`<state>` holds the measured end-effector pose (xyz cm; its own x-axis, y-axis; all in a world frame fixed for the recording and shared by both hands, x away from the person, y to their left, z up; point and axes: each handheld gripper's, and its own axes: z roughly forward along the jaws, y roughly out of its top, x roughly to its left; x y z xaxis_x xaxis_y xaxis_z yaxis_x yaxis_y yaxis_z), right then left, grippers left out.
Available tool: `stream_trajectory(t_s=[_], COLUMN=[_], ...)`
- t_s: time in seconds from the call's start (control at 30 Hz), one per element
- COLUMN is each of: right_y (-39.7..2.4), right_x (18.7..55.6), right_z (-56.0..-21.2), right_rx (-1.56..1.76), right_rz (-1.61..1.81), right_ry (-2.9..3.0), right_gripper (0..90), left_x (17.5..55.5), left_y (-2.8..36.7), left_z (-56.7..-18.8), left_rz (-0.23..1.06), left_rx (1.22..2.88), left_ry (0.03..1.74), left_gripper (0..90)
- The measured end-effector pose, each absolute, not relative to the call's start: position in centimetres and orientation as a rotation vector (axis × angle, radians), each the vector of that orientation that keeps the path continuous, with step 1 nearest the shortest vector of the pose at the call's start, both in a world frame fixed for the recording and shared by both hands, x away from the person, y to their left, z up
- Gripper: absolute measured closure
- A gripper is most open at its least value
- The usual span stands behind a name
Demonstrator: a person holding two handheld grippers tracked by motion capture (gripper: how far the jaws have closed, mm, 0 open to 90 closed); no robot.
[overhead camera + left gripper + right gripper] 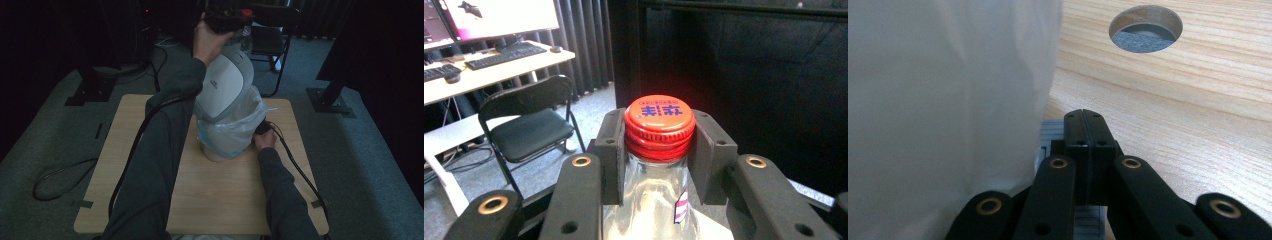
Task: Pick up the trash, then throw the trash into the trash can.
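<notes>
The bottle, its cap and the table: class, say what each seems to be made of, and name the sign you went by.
Bottle: clear, likely plastic or glass; you can see through its neck, and the look leaves it open which.
Cap: glossy red, probably plastic; ridged rim and printed top.
Table: pale wood or wood laminate, matt; straight grain lines run across it.

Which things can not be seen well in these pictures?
- Inside of the bin: high view, hidden by its raised lid and white bag.
- Lower part of the bottle: left gripper view, cut off by the bottom edge and the left tool.
- Grey ridged part under the right tool: right gripper view, mostly covered.
- Cap print: too small to read.
</notes>
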<state>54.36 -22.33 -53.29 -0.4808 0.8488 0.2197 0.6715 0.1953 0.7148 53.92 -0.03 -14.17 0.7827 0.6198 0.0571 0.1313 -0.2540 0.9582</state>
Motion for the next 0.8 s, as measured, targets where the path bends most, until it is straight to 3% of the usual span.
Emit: stream_trajectory(t_s=[0.8], right_y=[-22.2], right_x=[54.3], right_z=[-53.3], right_rx=[1.464], right_rz=[1.155], right_ry=[2.235], right_gripper=[90.0], left_x=[51.5], left_y=[-0.9], left_z=[-13.7], left_rz=[0.472], left_rx=[1.791], left_ry=[0.528], left_gripper=[63.3])
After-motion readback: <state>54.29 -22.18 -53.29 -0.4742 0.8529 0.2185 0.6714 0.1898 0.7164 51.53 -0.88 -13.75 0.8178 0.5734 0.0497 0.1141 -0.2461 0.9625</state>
